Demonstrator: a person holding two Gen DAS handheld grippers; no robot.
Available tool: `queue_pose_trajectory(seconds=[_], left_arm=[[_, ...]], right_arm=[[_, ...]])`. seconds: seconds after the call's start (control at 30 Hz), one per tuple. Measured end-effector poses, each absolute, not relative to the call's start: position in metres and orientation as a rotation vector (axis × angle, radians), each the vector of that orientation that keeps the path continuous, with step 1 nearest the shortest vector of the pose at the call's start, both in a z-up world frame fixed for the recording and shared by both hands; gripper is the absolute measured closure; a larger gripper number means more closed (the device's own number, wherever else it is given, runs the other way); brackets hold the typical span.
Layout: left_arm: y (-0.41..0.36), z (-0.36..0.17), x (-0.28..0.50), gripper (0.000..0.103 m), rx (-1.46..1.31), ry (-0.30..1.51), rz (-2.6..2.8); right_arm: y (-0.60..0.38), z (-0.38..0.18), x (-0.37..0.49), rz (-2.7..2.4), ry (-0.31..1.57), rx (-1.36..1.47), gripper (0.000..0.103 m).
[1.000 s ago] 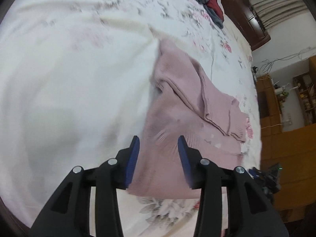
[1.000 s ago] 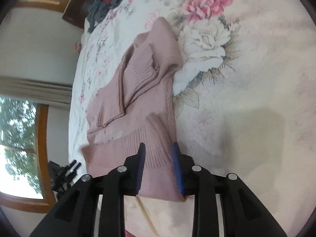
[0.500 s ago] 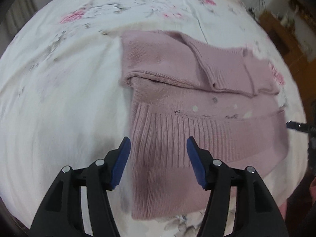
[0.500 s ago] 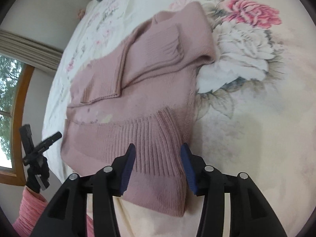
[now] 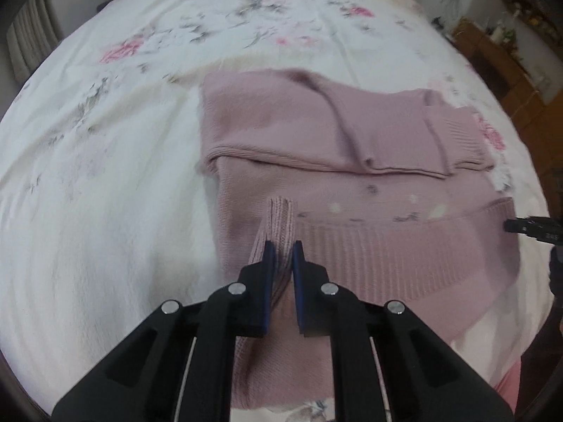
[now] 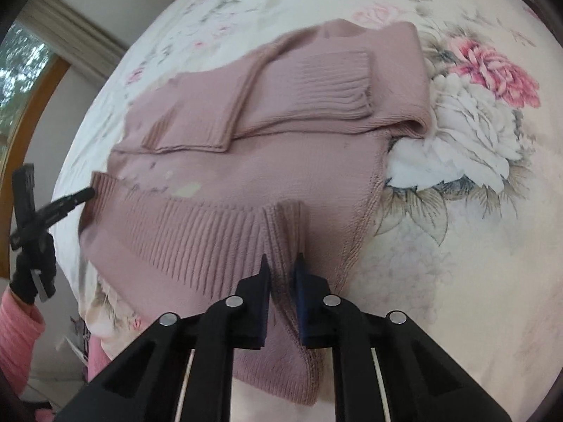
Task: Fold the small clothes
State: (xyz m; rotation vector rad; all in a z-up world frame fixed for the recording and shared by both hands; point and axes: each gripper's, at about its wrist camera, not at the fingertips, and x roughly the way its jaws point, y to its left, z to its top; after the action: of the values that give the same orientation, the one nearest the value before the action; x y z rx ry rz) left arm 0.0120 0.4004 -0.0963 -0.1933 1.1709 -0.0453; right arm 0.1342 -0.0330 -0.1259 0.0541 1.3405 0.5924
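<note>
The pink sweater (image 5: 352, 232) lies on the bed (image 5: 105, 176), sleeves folded in. Each hand-held gripper, left (image 5: 280, 256) and right (image 6: 281, 272), pinches its ribbed hem; folding it up is left

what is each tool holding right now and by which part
Both hold the pink knit sweater by its ribbed bottom hem: the left tool pinches a raised fold near one corner, the right tool near the other.
</note>
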Motion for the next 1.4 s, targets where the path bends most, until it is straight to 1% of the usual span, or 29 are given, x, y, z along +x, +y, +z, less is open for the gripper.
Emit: queue_pose_trajectory(seconds=[0.07, 0.1, 0.13, 0.17, 0.2, 0.23, 0.27, 0.3, 0.37, 0.4, 0.43, 0.47, 0.53, 0.6, 0.8, 1.03, 1.23, 1.4], left_arm=[[0.399, -0.098, 0.011, 0.094, -0.186, 1.181, -0.050], [0.399, -0.101, 0.013, 0.094, -0.175, 1.191, -0.044], [0.399, -0.108, 0.016, 0.091, -0.162, 1.211, -0.031], [0.399, -0.113, 0.018, 0.090, -0.157, 1.227, -0.016], [0.399, -0.118, 0.022, 0.089, -0.152, 1.244, -0.002], [0.399, -0.122, 0.025, 0.083, -0.149, 1.253, 0.006], [0.398, -0.127, 0.028, 0.078, -0.140, 1.265, 0.009], [0.396, -0.129, 0.029, 0.076, -0.130, 1.268, 0.008], [0.392, -0.134, 0.033, 0.079, -0.112, 1.271, 0.006], [0.390, -0.135, 0.034, 0.080, -0.108, 1.272, 0.005], [0.389, -0.134, 0.034, 0.085, -0.110, 1.270, 0.006], [0.390, -0.132, 0.033, 0.094, -0.119, 1.265, 0.006], [0.394, -0.128, 0.029, 0.094, -0.140, 1.251, 0.012], [0.396, -0.114, 0.019, 0.095, -0.193, 1.199, -0.005], [0.386, -0.075, -0.025, 0.095, -0.214, 1.085, -0.047], [0.378, -0.063, -0.060, 0.095, -0.233, 1.039, -0.046], [0.388, -0.018, -0.053, 0.096, -0.258, 0.922, -0.033], [0.389, 0.020, -0.024, 0.096, -0.255, 0.828, -0.055]], right_arm=[[-0.035, -0.126, 0.134, 0.603, 1.342, 0.079, 0.090], [-0.040, -0.127, 0.136, 0.595, 1.344, 0.083, 0.086], [-0.041, -0.130, 0.139, 0.573, 1.354, 0.084, 0.083], [-0.040, -0.133, 0.141, 0.559, 1.362, 0.086, 0.081], [-0.039, -0.136, 0.143, 0.553, 1.372, 0.090, 0.078], [-0.037, -0.141, 0.144, 0.558, 1.386, 0.095, 0.074], [-0.035, -0.145, 0.145, 0.560, 1.395, 0.094, 0.073], [-0.033, -0.150, 0.146, 0.557, 1.402, 0.086, 0.073], [-0.031, -0.154, 0.147, 0.555, 1.407, 0.093, 0.073], [-0.031, -0.155, 0.147, 0.553, 1.406, 0.104, 0.076], [-0.032, -0.154, 0.146, 0.558, 1.402, 0.112, 0.084], [-0.032, -0.153, 0.145, 0.567, 1.399, 0.120, 0.088], [-0.034, -0.145, 0.138, 0.577, 1.375, 0.120, 0.091], [-0.037, -0.135, 0.131, 0.592, 1.349, 0.130, 0.091], [-0.056, -0.098, 0.090, 0.641, 1.247, 0.256, 0.092], [-0.065, -0.093, 0.059, 0.619, 1.238, 0.281, 0.092], [-0.074, -0.051, 0.063, 0.633, 1.144, 0.301, 0.092], [-0.072, -0.007, 0.088, 0.653, 1.059, 0.303, 0.093]])
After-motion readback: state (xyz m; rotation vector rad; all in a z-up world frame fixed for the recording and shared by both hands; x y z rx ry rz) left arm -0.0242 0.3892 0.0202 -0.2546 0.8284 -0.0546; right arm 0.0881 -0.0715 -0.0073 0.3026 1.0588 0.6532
